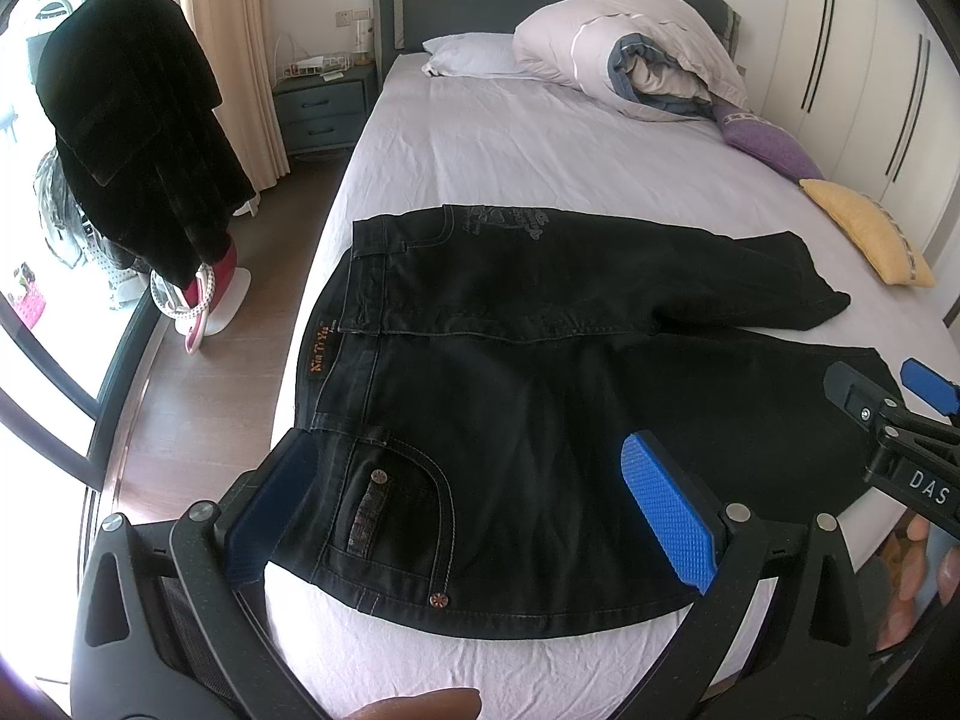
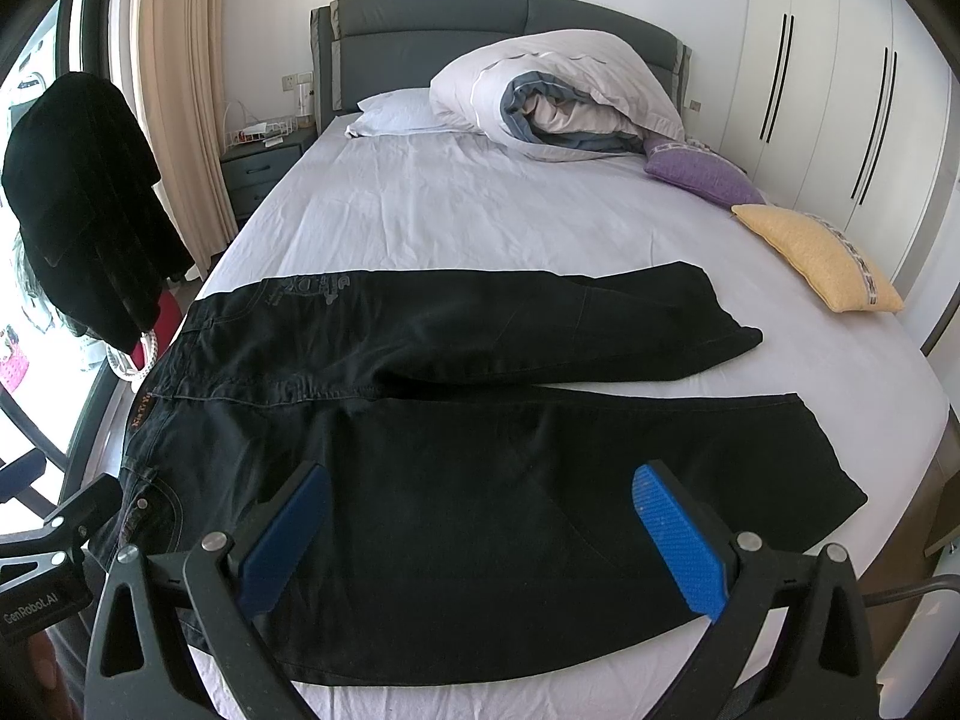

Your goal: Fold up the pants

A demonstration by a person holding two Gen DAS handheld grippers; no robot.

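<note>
Your black pants [image 1: 540,372] lie spread on the bed [image 1: 480,144], near its foot edge, waistband toward the window side and both legs running toward the wardrobe side. The far leg is angled away from the near one, so a wedge of pale sheet shows between the two hems. On the waistband you can see a tan label with orange lettering, too small to read surely; the near front pocket shows pale stitching and copper rivets, and faint grey embroidery sits on the far hip.

Your left tongs [image 1: 474,510] are released, blue pads spread wide and poised over the pocket and waistband corner. Your right tongs [image 2: 480,540] are likewise spread wide over the thigh of the near leg, gripping nothing. Whether either pad touches the cloth, you cannot tell.

No container holds anything here; the bed carries a white pillow [image 2: 393,111], a rolled duvet [image 2: 558,90], a purple cushion [image 2: 702,171] and a yellow cushion [image 2: 822,258], all well apart from the pants.

A fingertip [image 1: 420,705] is cut off at the bottom of the left view, and the near pants edge is partly hidden behind the tongs' frames
</note>
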